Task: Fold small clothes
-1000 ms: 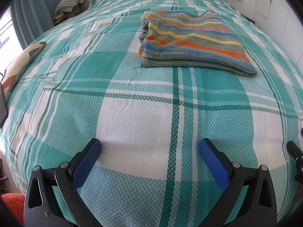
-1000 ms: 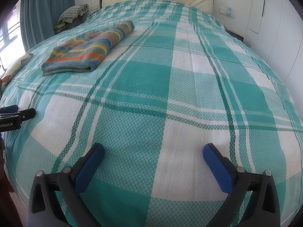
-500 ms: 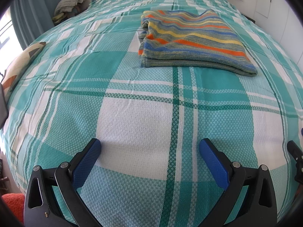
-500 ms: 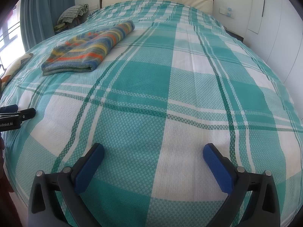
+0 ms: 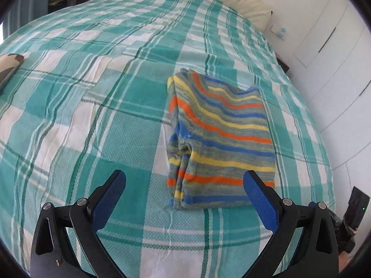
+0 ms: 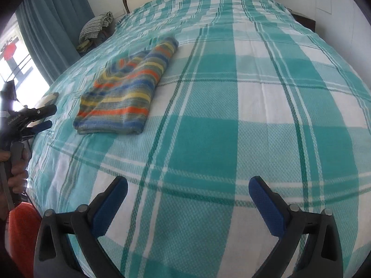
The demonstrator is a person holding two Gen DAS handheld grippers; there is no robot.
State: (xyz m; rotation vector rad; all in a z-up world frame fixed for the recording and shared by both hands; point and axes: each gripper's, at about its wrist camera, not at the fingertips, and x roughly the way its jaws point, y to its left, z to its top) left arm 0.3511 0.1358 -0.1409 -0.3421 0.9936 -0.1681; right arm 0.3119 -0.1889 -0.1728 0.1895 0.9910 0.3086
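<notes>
Left wrist view: we look down along our left gripper (image 5: 184, 192), whose two blue-padded fingers (image 5: 111, 194) stand wide apart and hold nothing. Beyond them lies a striped garment (image 5: 222, 139), folded into a thick rectangle with bands of orange, yellow, blue and grey-green. It rests flat on a bed covered by a teal and white plaid bedspread (image 5: 92, 115). The near edge of the garment sits between the fingertips in the picture, with the right finger overlapping its near right corner; we cannot tell whether that finger touches the cloth. A cream headboard (image 5: 250, 11) runs along the far end of the bed, and white cabinet doors (image 5: 336, 53) fill the right side.

Right wrist view: our right gripper (image 6: 187, 194) is also spread wide and empty, hovering over bare bedspread well to the right of the garment. The folded garment lies off to the left, near the bed's left edge. At the far left edge we see the left gripper from the side, held in a hand (image 6: 16, 169). Teal curtains (image 6: 53, 23) hang by a bright window (image 6: 16, 64), and a heap of checked cloth (image 6: 97, 26) sits beside the bed's far corner.
</notes>
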